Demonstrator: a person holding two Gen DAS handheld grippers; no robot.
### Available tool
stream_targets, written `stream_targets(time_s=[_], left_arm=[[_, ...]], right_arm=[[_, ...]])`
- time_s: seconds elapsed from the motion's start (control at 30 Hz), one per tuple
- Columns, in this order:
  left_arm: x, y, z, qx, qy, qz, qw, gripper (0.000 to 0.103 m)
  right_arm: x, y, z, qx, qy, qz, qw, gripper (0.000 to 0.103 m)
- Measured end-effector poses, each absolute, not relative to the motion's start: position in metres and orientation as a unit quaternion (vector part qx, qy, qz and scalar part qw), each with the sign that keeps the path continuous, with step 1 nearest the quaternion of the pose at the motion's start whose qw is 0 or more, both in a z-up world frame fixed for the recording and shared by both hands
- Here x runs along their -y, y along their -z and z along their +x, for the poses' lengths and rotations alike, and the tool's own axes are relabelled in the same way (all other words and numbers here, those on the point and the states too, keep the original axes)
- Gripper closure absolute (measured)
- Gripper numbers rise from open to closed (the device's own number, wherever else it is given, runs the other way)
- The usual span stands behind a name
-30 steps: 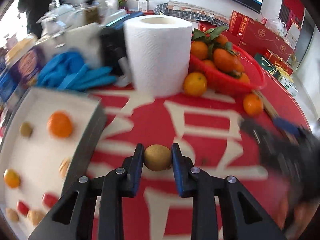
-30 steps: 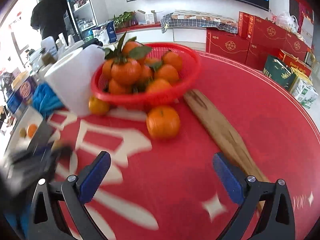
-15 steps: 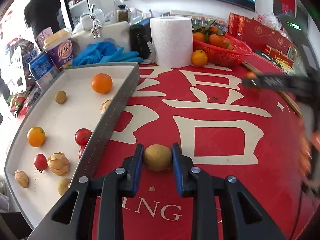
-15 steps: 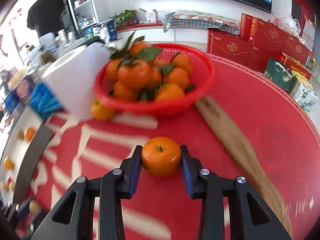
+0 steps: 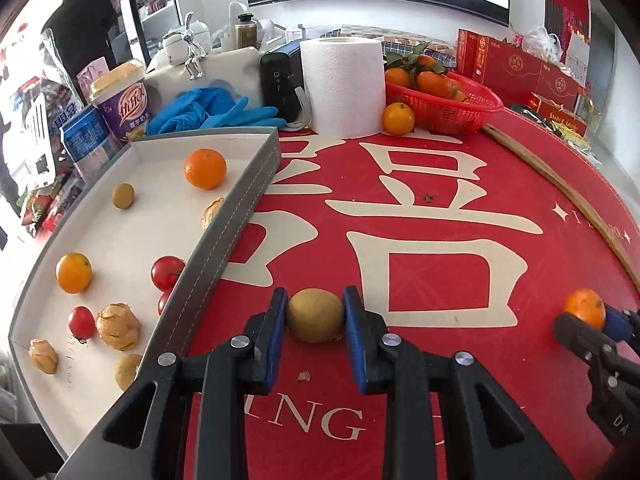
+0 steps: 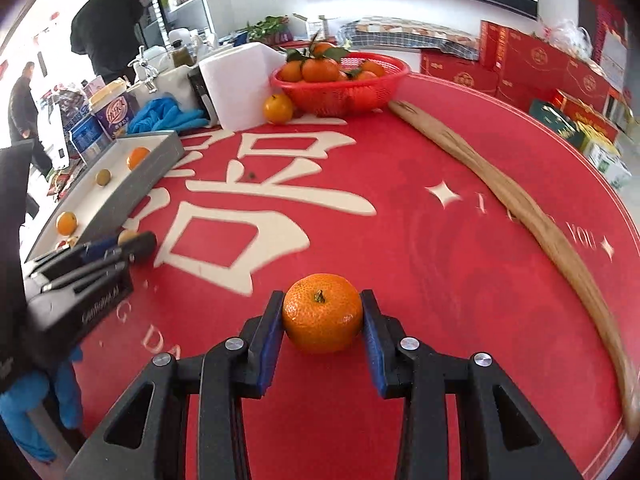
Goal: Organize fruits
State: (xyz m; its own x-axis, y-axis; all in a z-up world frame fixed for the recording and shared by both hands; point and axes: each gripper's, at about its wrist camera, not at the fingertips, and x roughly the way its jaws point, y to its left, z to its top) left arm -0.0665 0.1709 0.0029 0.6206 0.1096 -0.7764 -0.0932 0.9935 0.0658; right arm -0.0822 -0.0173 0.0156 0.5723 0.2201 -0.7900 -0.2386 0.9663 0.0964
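My left gripper (image 5: 315,307) is shut on a brown-green kiwi (image 5: 315,316) just above the red tablecloth, right of the grey tray's wall (image 5: 236,216). The white-floored tray holds tangerines (image 5: 205,168), cherry tomatoes (image 5: 167,273), small kiwis (image 5: 123,196) and tan wrinkled fruits (image 5: 118,326). My right gripper (image 6: 322,309) is shut on a tangerine (image 6: 322,316) over the cloth's near middle. In the left wrist view that tangerine (image 5: 585,309) shows at the far right. A red basket (image 6: 340,80) of leafy tangerines stands at the back, with one loose tangerine (image 6: 277,108) beside it.
A paper towel roll (image 5: 342,84) stands left of the basket, with blue gloves (image 5: 208,112), a black device (image 5: 280,84), cups and cartons behind the tray. A long wooden stick (image 6: 520,204) lies along the right side. People stand at the far left.
My right gripper shut on the loose tangerine in front of the basket and carried it back toward the near side. My left gripper drew back from the paper roll with the kiwi.
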Motion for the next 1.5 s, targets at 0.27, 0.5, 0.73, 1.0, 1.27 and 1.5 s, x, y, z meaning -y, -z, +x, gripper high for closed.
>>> stream_targets(time_s=[0.27,0.5,0.73,1.0,1.27,1.5], left_arm=[[-0.1698,-0.0027,-0.0664,-0.432,-0.059,0.014,0.900,0.073],[-0.1679,-0.0028,-0.0665,-0.431,-0.061,0.019,0.900,0.073],[-0.1672,-0.0026,-0.0666,-0.431,-0.063,0.023,0.900,0.073],[-0.1672,-0.0027,-0.0667,-0.431,-0.063,0.023,0.900,0.073],[-0.1672,-0.0027,-0.0667,-0.431,-0.062,0.023,0.900,0.073],[-0.1683,-0.0027,-0.0666,-0.431,-0.060,0.017,0.900,0.073]], right_arm=[[0.0164,-0.0144,-0.0864,-0.437,-0.119,-0.022,0.891,0.065],[0.0170,-0.0134,-0.0868,-0.436,-0.121,-0.018,0.891,0.065],[0.0181,-0.0141,-0.0866,-0.436,-0.123,-0.014,0.891,0.065],[0.0180,-0.0143,-0.0868,-0.436,-0.123,-0.015,0.891,0.065],[0.0176,-0.0144,-0.0869,-0.436,-0.123,-0.015,0.891,0.065],[0.0168,-0.0144,-0.0873,-0.437,-0.123,-0.018,0.891,0.065]])
